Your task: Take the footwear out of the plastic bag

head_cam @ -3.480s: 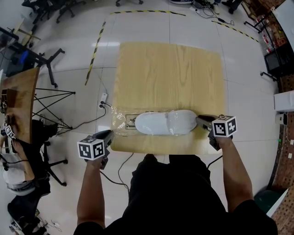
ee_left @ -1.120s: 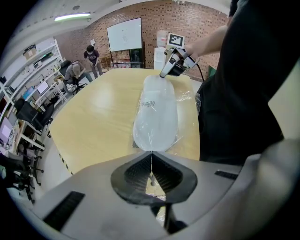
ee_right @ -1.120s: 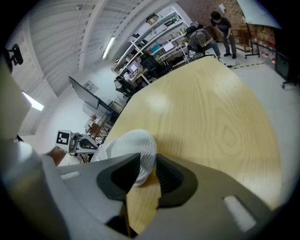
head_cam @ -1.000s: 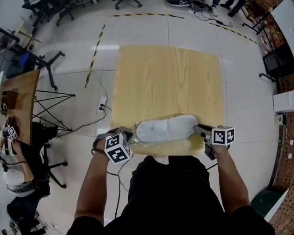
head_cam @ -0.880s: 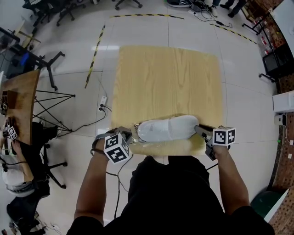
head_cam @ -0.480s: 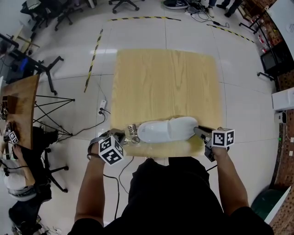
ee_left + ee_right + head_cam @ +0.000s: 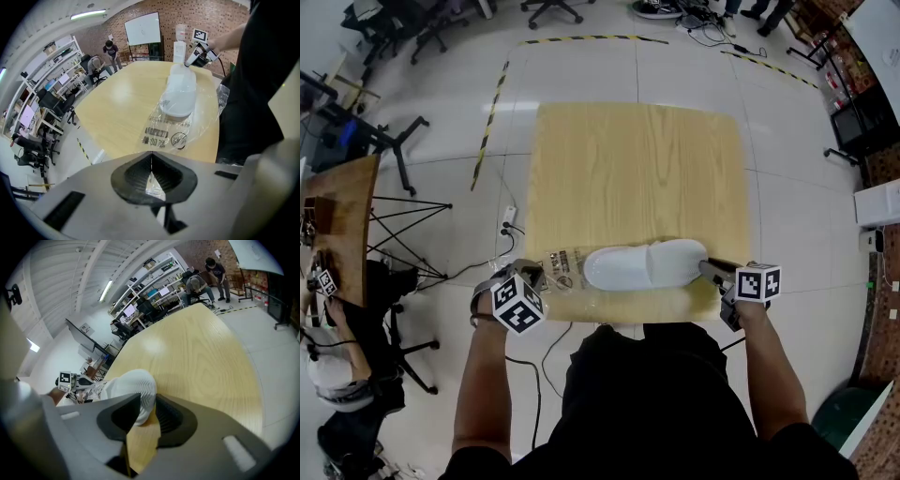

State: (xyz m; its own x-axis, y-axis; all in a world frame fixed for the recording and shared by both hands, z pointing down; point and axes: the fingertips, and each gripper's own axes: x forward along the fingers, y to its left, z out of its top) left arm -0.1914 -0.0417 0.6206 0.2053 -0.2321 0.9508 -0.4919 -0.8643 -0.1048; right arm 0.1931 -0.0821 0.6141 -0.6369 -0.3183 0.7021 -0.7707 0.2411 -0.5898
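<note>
A white slipper (image 7: 645, 265) lies lengthwise near the front edge of the wooden table (image 7: 637, 159). My right gripper (image 7: 706, 267) is shut on its right end, and the slipper's edge (image 7: 133, 385) sits between the pads of that gripper (image 7: 147, 416). A clear plastic bag (image 7: 563, 271) with black print trails off the slipper's left end. My left gripper (image 7: 534, 276) is shut on the bag's edge, past the table's left front corner. In the left gripper view the film (image 7: 164, 136) runs from the slipper (image 7: 179, 93) into that gripper's (image 7: 151, 171) closed jaws.
Cables and a power strip (image 7: 510, 208) lie on the tiled floor left of the table. A second wooden table (image 7: 337, 211) and office chairs (image 7: 389, 122) stand further left. People sit by shelves (image 7: 199, 284) in the background.
My left gripper has moved left and off the table corner with the bag's edge. The film is now stretched out left of the slipper. The right gripper and slipper stayed almost still.
</note>
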